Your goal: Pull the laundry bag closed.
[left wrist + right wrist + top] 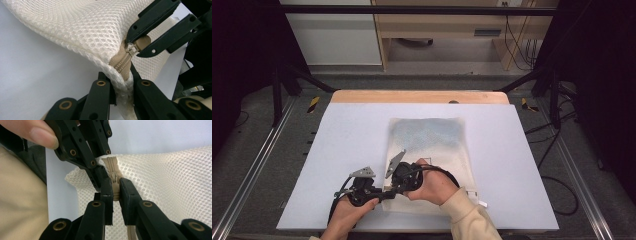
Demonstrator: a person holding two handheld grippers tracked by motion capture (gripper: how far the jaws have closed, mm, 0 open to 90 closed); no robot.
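Note:
A cream mesh zip bag [427,145] lies flat on the pale table [337,150], with something bluish inside its far half. At its near left corner both grippers meet. My left gripper [119,77] is shut on the bag's mesh corner [117,85], right at the end of the tan zipper [122,62]. My right gripper [115,187] is shut on the tan zipper pull [116,190], just beyond the metal slider [131,48]. Seen from above, the left gripper [384,193] and right gripper [396,189] point toward each other, nearly touching.
A white label [482,203] sticks out at the bag's near right corner. The table has a wooden strip [412,96] along its far edge. Black frame legs and cables stand on the floor on both sides, and a wooden cabinet [447,30] sits behind.

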